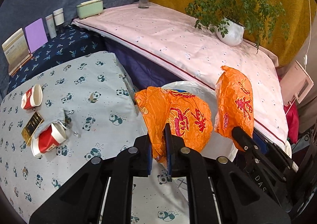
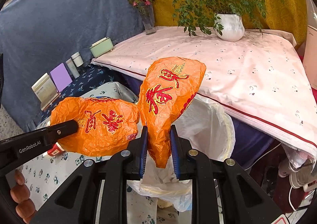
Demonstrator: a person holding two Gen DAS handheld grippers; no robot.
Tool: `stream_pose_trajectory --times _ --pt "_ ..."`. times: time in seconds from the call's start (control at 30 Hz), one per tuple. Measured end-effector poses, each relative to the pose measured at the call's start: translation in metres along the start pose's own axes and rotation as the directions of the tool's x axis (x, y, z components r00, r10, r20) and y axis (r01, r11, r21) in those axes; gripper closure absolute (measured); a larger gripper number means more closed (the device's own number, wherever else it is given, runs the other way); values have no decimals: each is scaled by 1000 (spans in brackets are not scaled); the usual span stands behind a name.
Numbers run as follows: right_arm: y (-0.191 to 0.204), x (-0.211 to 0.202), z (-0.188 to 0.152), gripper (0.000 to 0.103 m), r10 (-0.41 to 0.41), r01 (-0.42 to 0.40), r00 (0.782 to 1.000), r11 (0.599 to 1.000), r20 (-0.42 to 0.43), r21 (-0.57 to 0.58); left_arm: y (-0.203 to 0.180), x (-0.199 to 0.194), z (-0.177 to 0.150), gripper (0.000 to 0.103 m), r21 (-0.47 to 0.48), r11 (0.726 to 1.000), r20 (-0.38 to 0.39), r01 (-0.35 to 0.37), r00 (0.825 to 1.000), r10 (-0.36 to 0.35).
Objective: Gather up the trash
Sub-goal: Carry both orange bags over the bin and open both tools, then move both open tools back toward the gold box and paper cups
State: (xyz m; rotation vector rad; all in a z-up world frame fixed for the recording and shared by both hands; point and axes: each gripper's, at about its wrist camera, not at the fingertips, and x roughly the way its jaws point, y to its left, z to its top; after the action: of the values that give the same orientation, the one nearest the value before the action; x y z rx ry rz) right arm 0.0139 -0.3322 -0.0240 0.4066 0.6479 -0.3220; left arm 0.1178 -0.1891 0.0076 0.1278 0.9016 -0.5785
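Both tongs [image 1: 158, 144] [image 2: 158, 144], wrappers [image 1: 178, 116] [image 2: 168, 95] over bin [image 2: 208, 120]

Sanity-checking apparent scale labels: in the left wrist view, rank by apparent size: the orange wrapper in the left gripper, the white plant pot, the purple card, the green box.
1. orange wrapper, inflated by nearness to the camera
2. white plant pot
3. purple card
4. green box

Pot and card look close; that order is unsure.
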Motion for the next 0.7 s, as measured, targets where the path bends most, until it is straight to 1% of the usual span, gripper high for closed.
stream_pose_trajectory --times 0.03,0.07,0.1,0.13,0.17,0.2,0.43,0.57,0.7 --pt "-1 1 0 82 -3 3 1000 1000 -1 2 -1 2 0 90 -2 1000 -3 7 1000 -7" --pt "-1 2 0 80 -6 6 1000 1000 -2 4 -2 3 1 82 -5 1000 -5 12 1000 -12" --pt "-2 2 0 76 -9 9 1000 1000 -3 7 -2 5 1 67 -9 1000 -9 14 1000 -14" --pt "-4 3 0 75 -13 13 1000 1000 0 11 -2 6 1 62 -11 1000 -5 11 1000 -11" --pt "-5 3 -1 71 -15 15 1000 1000 2 13 -2 6 2 57 -11 1000 2 4 1000 -4" --pt "-5 3 -1 68 -18 18 1000 1000 4 14 -3 5 1 55 -9 1000 12 -7 1000 7" --pt "-8 8 0 66 -19 19 1000 1000 0 25 6 7 -2 54 -16 1000 5 -23 1000 23" --pt "-4 8 -1 62 -19 19 1000 1000 2 17 13 6 -3 54 -31 999 4 -31 1000 31" --pt "2 6 -1 61 -13 13 1000 1000 3 7 19 3 -4 54 -40 998 8 -44 999 45"
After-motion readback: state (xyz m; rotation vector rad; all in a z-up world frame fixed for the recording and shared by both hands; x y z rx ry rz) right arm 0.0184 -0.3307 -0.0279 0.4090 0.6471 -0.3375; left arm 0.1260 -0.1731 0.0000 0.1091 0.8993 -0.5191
